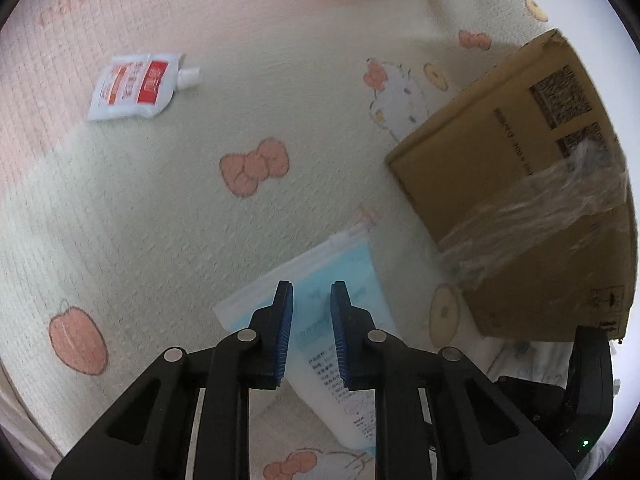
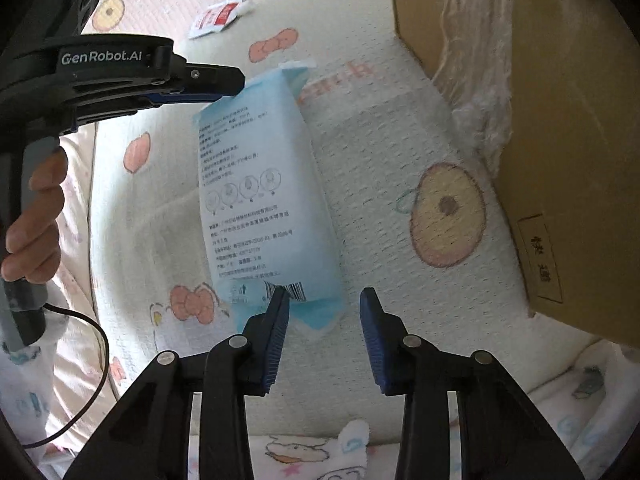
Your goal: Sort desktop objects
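A light blue and white printed packet [image 2: 264, 208] lies flat on the patterned blanket; it also shows under my left gripper in the left wrist view [image 1: 320, 320]. My left gripper [image 1: 311, 292] hovers just above the packet, its blue pads a little apart and holding nothing. My right gripper [image 2: 324, 300] is open and empty at the packet's near end, its left pad over the barcode corner. A small white and red spouted pouch [image 1: 132, 86] lies far off on the blanket; it also shows in the right wrist view [image 2: 218, 16].
A taped cardboard box [image 1: 520, 184] stands on the right of the packet, and fills the right wrist view's right side [image 2: 560, 120]. The left gripper's body and the hand holding it [image 2: 100, 80] are at the left. A cable [image 2: 92, 380] hangs below.
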`<state>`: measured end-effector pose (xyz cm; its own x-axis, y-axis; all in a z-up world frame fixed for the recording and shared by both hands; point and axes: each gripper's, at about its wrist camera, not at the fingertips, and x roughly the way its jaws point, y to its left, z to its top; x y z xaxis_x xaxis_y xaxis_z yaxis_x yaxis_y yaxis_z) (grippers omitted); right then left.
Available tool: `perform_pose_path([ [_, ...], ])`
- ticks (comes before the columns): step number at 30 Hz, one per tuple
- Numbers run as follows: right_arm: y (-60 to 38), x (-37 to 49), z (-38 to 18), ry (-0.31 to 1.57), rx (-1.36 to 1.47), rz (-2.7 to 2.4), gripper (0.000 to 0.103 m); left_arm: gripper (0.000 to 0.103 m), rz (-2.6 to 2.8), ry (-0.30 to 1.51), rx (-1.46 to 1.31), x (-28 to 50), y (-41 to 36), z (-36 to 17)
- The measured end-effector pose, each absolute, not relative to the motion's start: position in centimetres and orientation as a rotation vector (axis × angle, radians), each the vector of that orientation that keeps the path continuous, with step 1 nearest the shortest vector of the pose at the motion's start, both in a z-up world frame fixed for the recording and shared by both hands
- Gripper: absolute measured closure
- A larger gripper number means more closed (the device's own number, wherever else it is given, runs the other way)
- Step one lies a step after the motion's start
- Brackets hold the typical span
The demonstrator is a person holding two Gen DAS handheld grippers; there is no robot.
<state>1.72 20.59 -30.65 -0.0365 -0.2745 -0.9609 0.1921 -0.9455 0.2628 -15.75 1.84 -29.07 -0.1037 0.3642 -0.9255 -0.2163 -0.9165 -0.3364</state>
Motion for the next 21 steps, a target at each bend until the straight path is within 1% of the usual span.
perform_pose_path([
  [5,19.8,0.4,-31.5,-0.082,1.923,-2.02,0.069,0.081,2.071,-0.232,-1.828,-14.7,0.4,-28.7],
  [7,19.3,0.1,-32.0,-0.037,1.908,-2.021,0.069,0.08,2.092,-0.202,-1.838,-14.0,0.1,-28.5],
  [9,19.0,-0.3,-32.1,0.005,1.88,-2.021,0.069,0.075,2.119,-0.16,-1.854,-13.0,-0.5,-28.4],
  [10,18.7,-0.5,-32.2,0.026,1.869,-2.025,0.069,0.074,2.129,-0.158,-1.861,-12.5,-0.9,-28.3],
  [12,18.4,-1.0,-32.2,0.063,1.85,-2.031,0.069,0.072,2.14,-0.189,-1.887,-11.5,-1.8,-28.3],
  [18,18.1,-3.3,-31.7,0.16,1.762,-2.096,0.069,0.071,2.14,-0.333,-1.967,-7.3,-3.6,-28.6],
  [21,17.6,-3.8,-30.5,0.232,1.634,-2.158,0.069,0.071,2.11,-0.403,-2.022,-5.0,-3.5,-29.1],
])
